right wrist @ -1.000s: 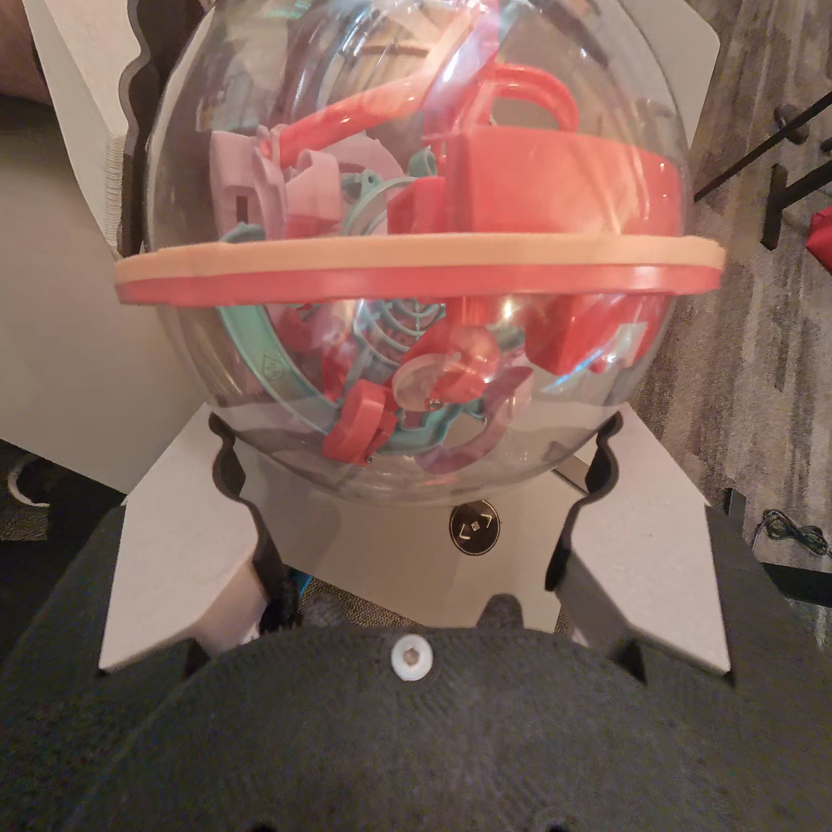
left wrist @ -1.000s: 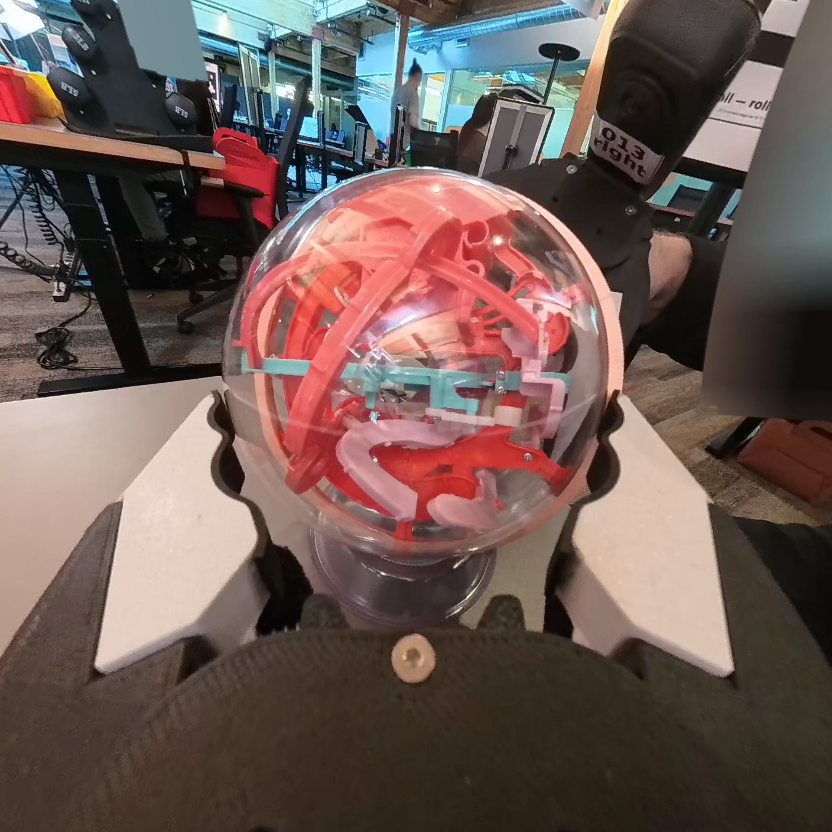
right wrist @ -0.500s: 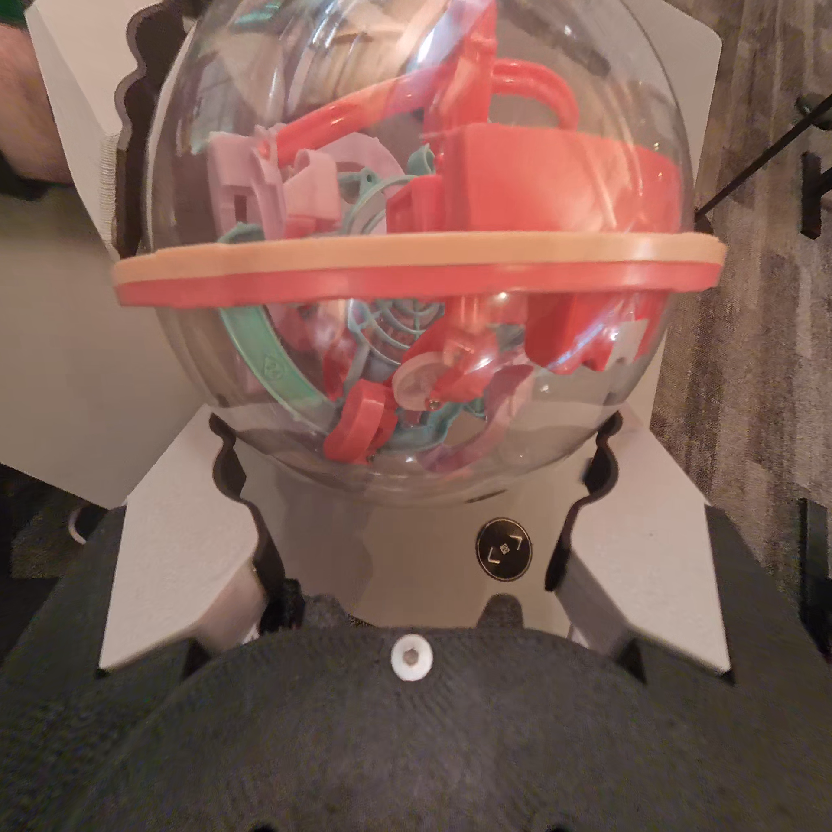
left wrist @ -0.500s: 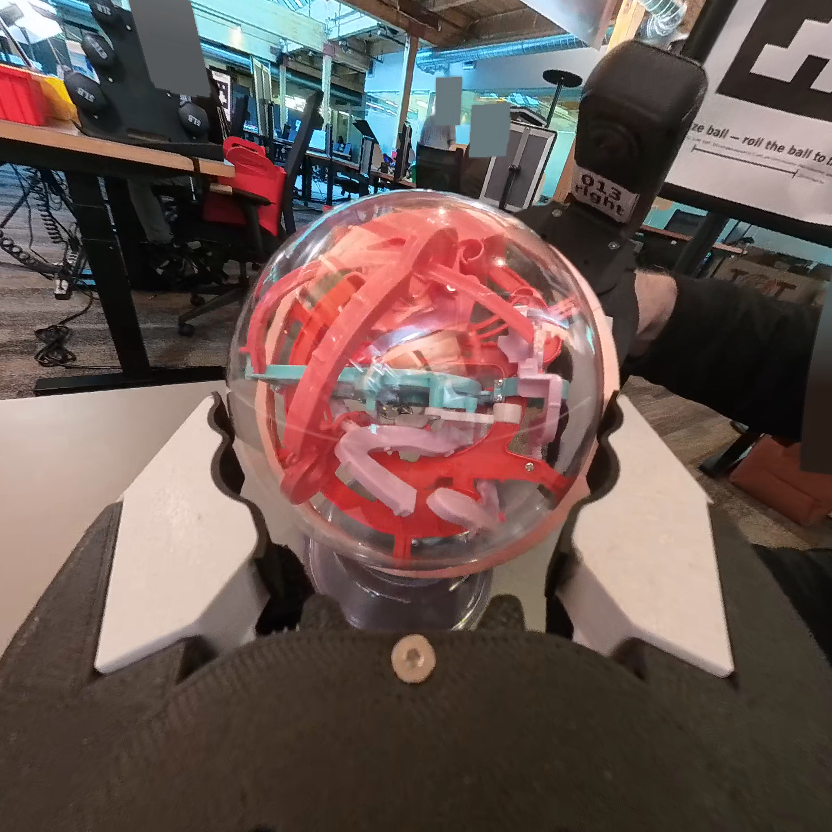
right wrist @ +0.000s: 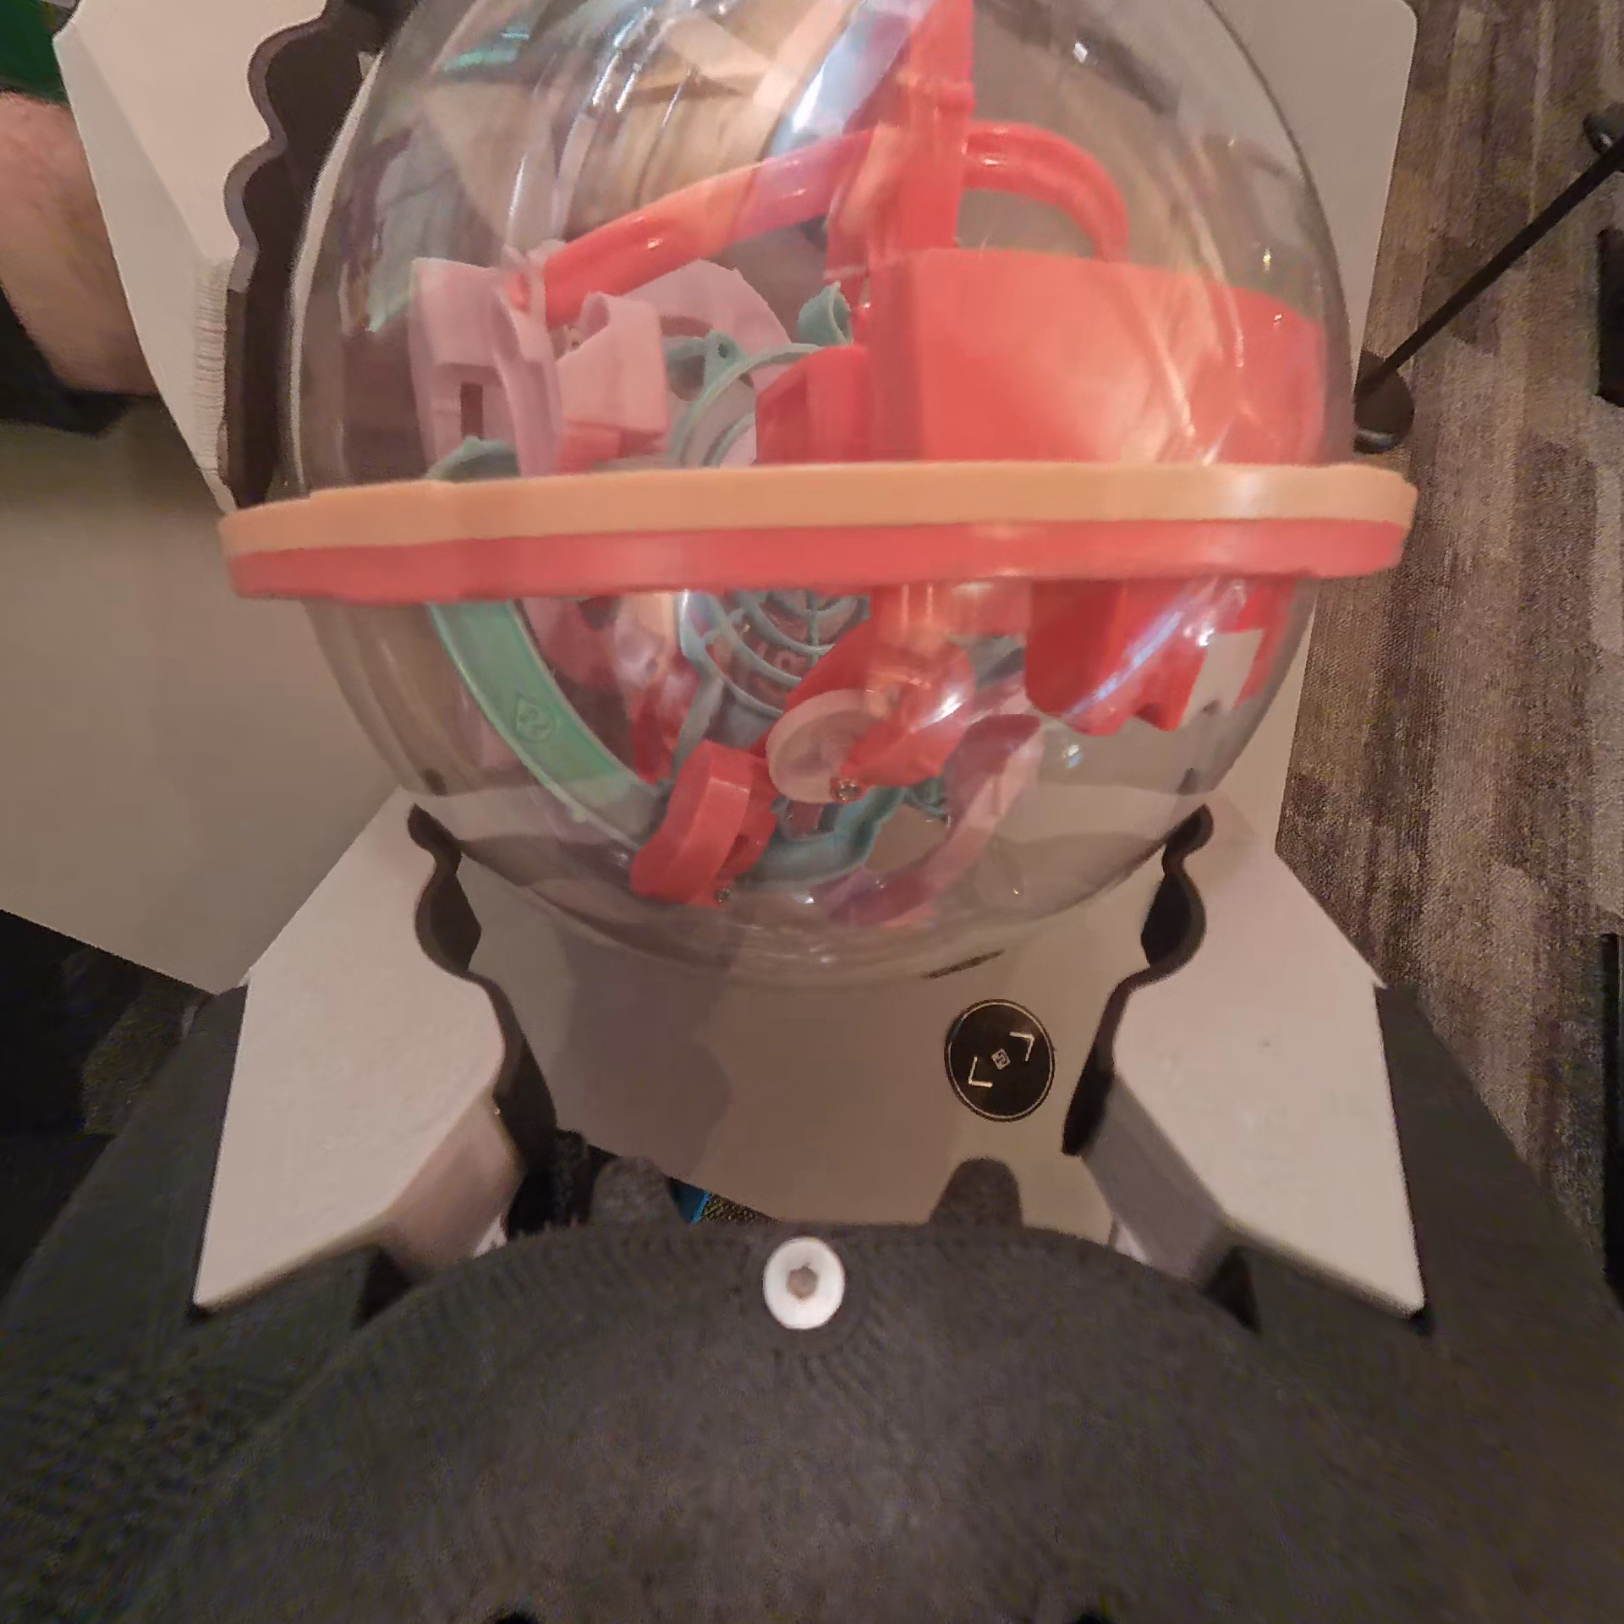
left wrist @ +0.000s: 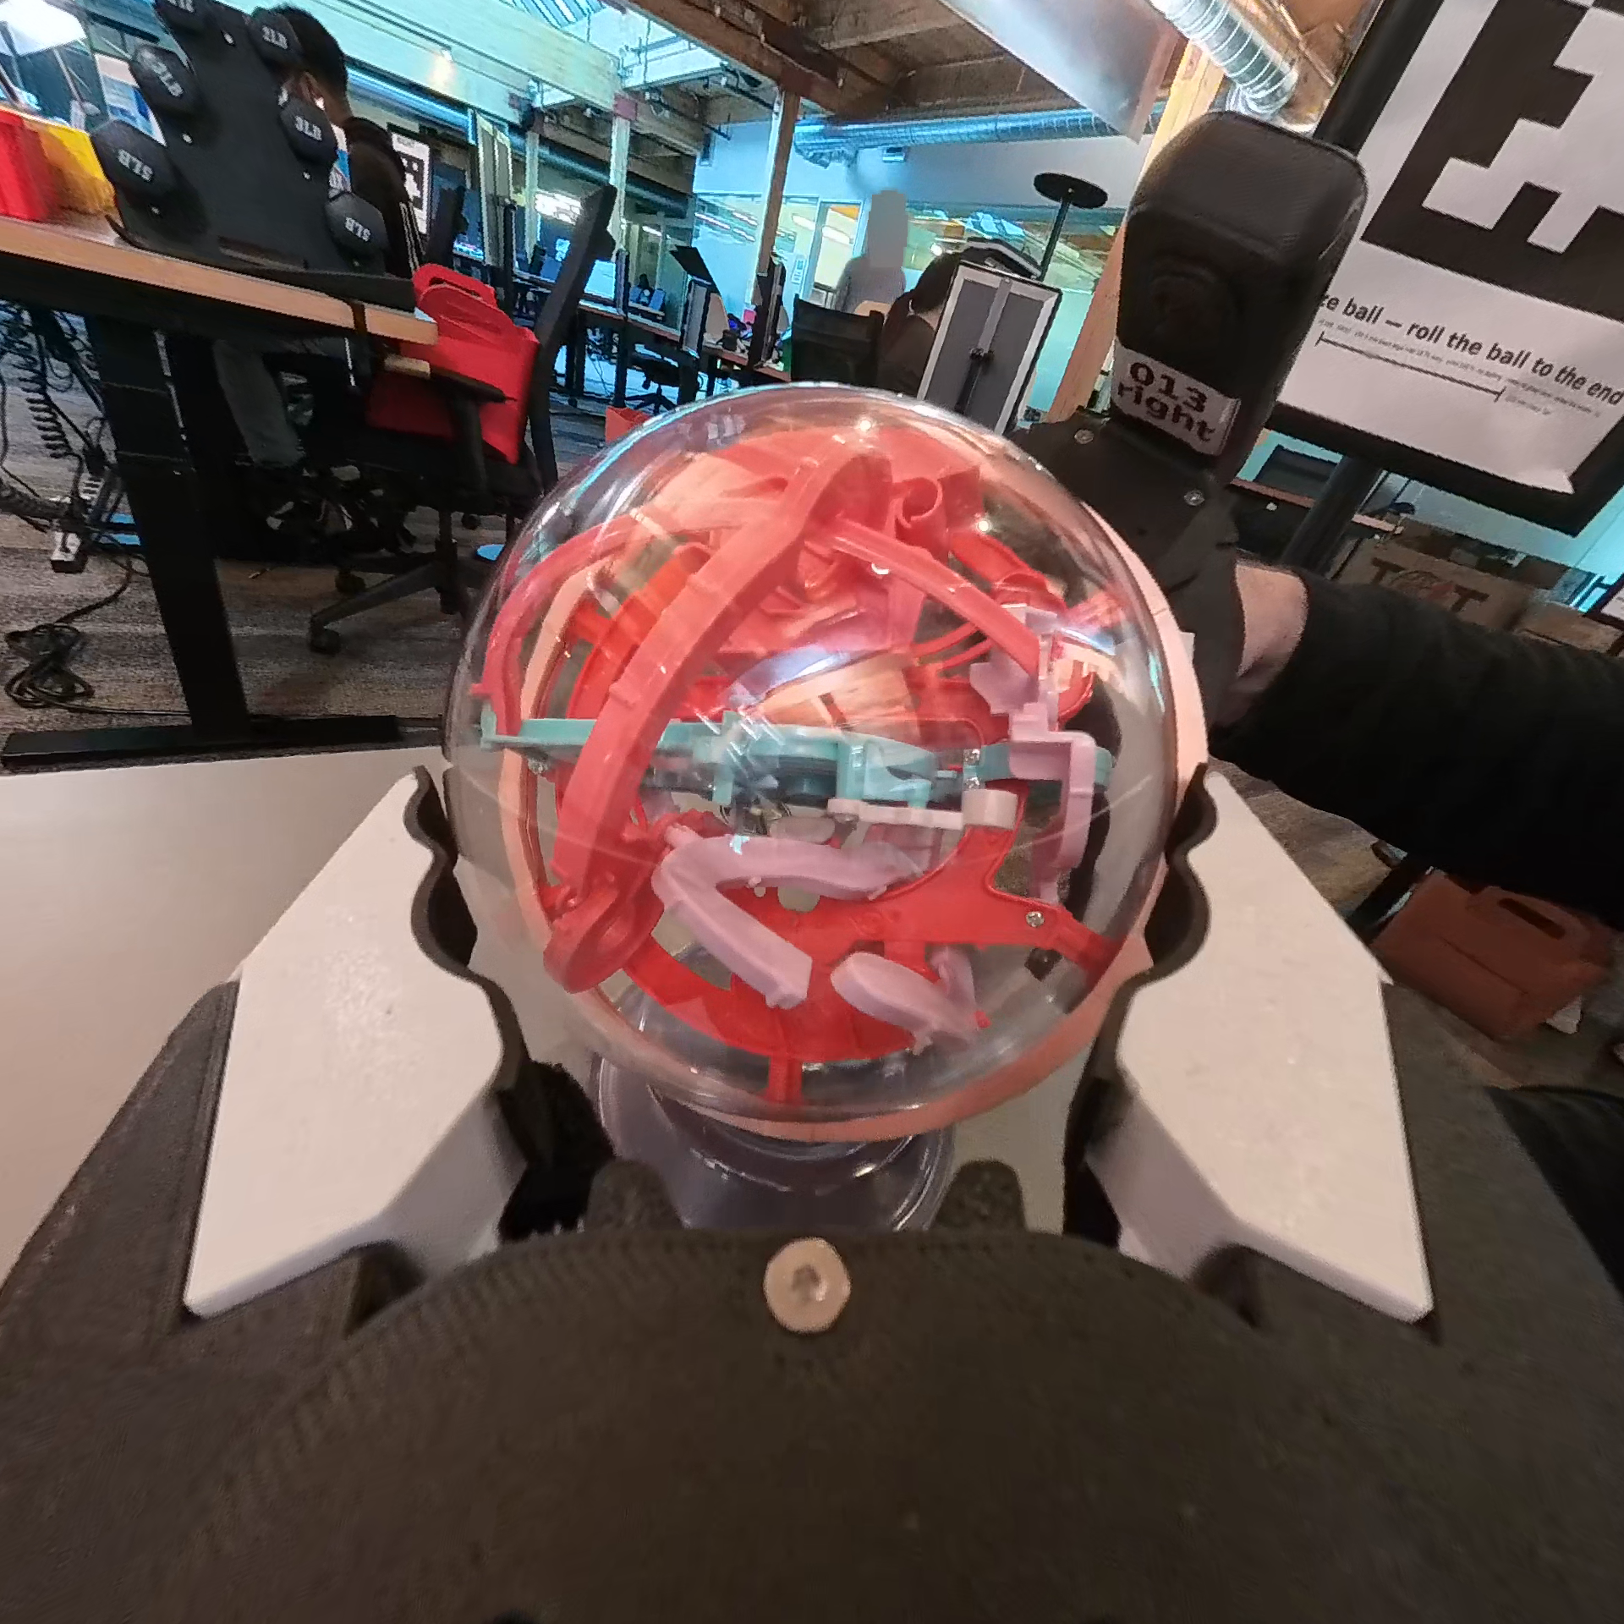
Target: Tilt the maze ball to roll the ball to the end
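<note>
The maze ball (left wrist: 817, 764) is a clear sphere with red, pink and teal tracks inside. My left gripper (left wrist: 813, 808) is shut on its sides, above a clear stand (left wrist: 773, 1169) on the white table (left wrist: 158, 879). My right gripper (right wrist: 808, 835) is shut on the same maze ball (right wrist: 879, 492), below its peach and red equator ring. The right gripper's black body (left wrist: 1230, 290) rises behind the sphere in the left wrist view. The left gripper's white fingers (right wrist: 141, 220) show at the top of the right wrist view. I cannot pick out the small ball inside.
A round black button (right wrist: 997, 1063) sits on the table (right wrist: 132, 703) under the sphere. A black-sleeved arm (left wrist: 1450, 729) reaches in from the right. A desk (left wrist: 158, 439), a chair with a red bag (left wrist: 466, 369), a poster (left wrist: 1494, 264) and grey carpet (right wrist: 1450, 703) surround the table.
Both grippers have kept their hold on the maze ball. They have tilted and shifted a little together: the background dropped in the left view, and the table button slid right in the right view.
</note>
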Tool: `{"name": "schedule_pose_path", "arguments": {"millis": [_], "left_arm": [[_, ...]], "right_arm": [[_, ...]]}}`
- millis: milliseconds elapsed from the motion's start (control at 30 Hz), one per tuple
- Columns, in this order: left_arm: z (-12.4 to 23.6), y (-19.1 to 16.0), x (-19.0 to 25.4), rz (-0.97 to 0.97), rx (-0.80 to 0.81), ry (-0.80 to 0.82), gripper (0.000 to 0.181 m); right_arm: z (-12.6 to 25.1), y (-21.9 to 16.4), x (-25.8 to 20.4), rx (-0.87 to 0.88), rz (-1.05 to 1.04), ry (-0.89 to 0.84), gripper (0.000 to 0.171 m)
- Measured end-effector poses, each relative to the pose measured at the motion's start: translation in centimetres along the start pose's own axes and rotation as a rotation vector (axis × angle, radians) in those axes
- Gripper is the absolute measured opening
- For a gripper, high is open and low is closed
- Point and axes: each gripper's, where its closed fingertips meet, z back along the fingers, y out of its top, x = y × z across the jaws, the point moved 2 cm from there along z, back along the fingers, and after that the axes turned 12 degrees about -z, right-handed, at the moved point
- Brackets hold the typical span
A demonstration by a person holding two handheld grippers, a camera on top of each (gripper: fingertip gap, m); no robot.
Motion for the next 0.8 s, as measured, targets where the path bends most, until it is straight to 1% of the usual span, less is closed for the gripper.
{"name": "schedule_pose_path", "arguments": {"millis": [200, 333, 567, 800], "left_arm": [[0.4, 1.3, 0.0, 0.004, 0.062, 0.001, 0.153], [0.9, 1.7, -0.3, -0.008, 0.063, 0.014, 0.153], [1.5, 1.3, -0.9, -0.021, 0.021, 0.023, 0.153], [1.2, 0.5, -1.0, -0.014, -0.011, 0.021, 0.154]], "right_arm": [[0.8, 1.5, -0.2, 0.021, 0.028, -0.013, 0.154], [0.4, 2.0, -0.3, 0.024, 0.02, -0.005, 0.154], [-1.2, 1.6, -0.6, 0.047, -0.041, 0.018, 0.154], [-1.9, 0.7, -0.6, 0.06, -0.084, 0.034, 0.154]]}}
